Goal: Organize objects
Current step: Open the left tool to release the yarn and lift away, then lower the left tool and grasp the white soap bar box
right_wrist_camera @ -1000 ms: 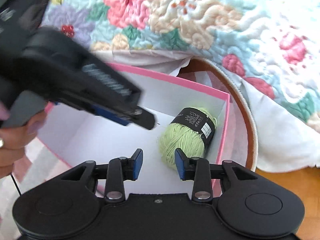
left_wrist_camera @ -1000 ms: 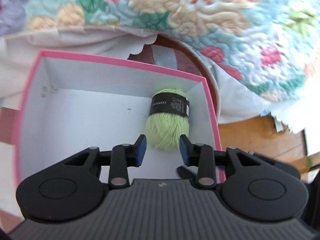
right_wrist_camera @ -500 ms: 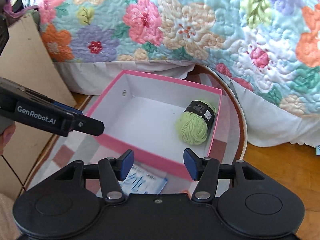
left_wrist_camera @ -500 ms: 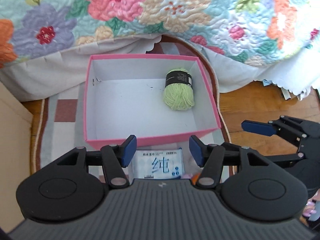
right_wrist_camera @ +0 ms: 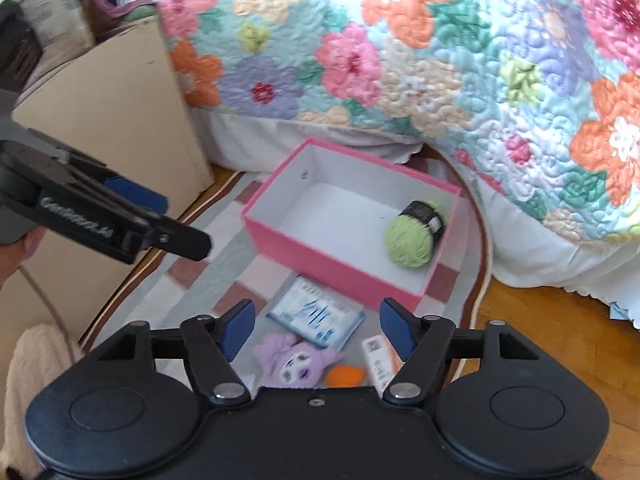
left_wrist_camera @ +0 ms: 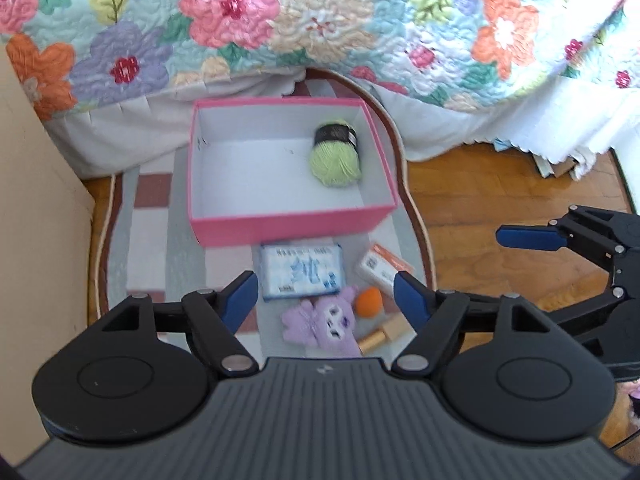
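A pink box [left_wrist_camera: 288, 226] [right_wrist_camera: 320, 254] with a white inside stands on a rug, and a green yarn ball [left_wrist_camera: 335, 158] [right_wrist_camera: 412, 238] lies in its right end. In front of the box lie a blue-and-white tissue pack [left_wrist_camera: 301, 271] [right_wrist_camera: 316, 312], a purple plush toy [left_wrist_camera: 320, 324] [right_wrist_camera: 292, 360], an orange ball [left_wrist_camera: 369, 301] [right_wrist_camera: 345, 375], an orange-and-white packet [left_wrist_camera: 382, 268] [right_wrist_camera: 380, 356] and a wooden block [left_wrist_camera: 386, 332]. My left gripper [left_wrist_camera: 325, 299] hovers high over these items, its jaws opening and holding nothing. My right gripper [right_wrist_camera: 316, 326] also hangs above them, jaws opening, with nothing gripped.
A flowered quilt [left_wrist_camera: 320, 20] [right_wrist_camera: 440, 60] hangs over the bed behind the box. A beige cabinet [left_wrist_camera: 36, 220] [right_wrist_camera: 112, 120] stands at the left. Wooden floor [left_wrist_camera: 500, 200] lies right of the rug. A hand [right_wrist_camera: 16, 248] grips the left tool.
Both grippers have risen and drawn back from inside the box, leaving the yarn ball there. Their jaws have spread wider. The loose items in front of the box have come into view.
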Available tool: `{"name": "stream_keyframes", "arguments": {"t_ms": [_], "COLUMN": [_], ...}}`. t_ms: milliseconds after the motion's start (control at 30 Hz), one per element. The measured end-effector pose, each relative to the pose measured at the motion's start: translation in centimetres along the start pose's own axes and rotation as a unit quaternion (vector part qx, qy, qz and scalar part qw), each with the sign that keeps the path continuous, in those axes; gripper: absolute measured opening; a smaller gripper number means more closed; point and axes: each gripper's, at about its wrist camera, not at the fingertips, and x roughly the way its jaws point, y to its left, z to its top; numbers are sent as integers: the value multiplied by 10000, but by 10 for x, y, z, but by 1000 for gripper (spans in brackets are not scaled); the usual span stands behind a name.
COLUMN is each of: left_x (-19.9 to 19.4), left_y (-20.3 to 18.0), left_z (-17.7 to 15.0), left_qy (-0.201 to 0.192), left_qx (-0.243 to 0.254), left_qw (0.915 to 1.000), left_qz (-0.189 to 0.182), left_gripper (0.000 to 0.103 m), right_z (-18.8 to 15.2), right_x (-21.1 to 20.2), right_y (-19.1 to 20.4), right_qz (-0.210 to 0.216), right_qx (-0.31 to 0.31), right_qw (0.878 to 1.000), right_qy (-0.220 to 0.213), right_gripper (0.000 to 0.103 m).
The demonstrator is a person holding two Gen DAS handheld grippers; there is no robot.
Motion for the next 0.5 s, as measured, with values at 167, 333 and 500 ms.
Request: {"name": "stream_keyframes", "arguments": {"t_ms": [167, 333, 500], "left_x": [-14, -25, -19], "left_y": [-4, -11, -18], "left_z": [-21, -49, -77], "left_qy": [22, -68, 171], "left_qx": [-67, 38, 163], "left_qw": [9999, 10000, 9997], "left_qz": [-135, -22, -27], "left_gripper": [80, 88, 89], "right_z": [-16, -30, -46], "right_x": [-20, -29, -31], "right_y": [19, 28, 33], "right_qz": [32, 23, 98], "right_qx": [-320, -450, -472], "right_qw": [9994, 9988, 9985], "right_qy": [103, 170, 268], "right_gripper": [74, 78, 78]}}
